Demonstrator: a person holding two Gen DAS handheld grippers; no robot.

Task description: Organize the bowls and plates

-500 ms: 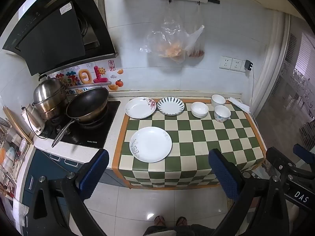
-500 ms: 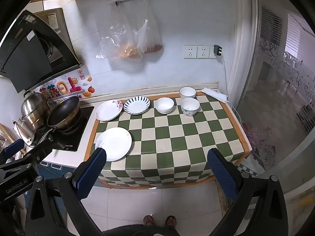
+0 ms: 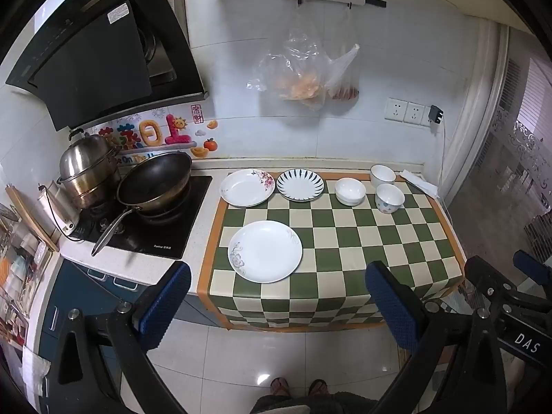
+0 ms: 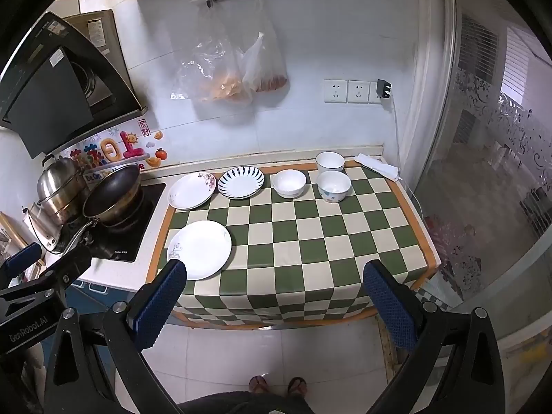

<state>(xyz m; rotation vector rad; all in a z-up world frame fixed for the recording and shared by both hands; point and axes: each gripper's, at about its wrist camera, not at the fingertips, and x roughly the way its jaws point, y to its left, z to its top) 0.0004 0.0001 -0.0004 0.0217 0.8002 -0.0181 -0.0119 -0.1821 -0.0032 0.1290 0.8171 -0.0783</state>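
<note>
Unchanged since half a second ago: three plates (image 3: 265,251), three bowls (image 3: 350,191) unstacked; left gripper (image 3: 276,307) and right gripper (image 4: 274,305) jaws wide, empty; sorting unstarted.

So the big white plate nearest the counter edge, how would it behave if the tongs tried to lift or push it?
The white plate looks glazed and glossy, so it would probably be rigid, fragile and slippery between the pads. It lies flat on the checkered cloth with a low rim, so gripping the edge may be awkward. Pushed, it would likely slide rather than tip, perhaps dragging the cloth.
</note>
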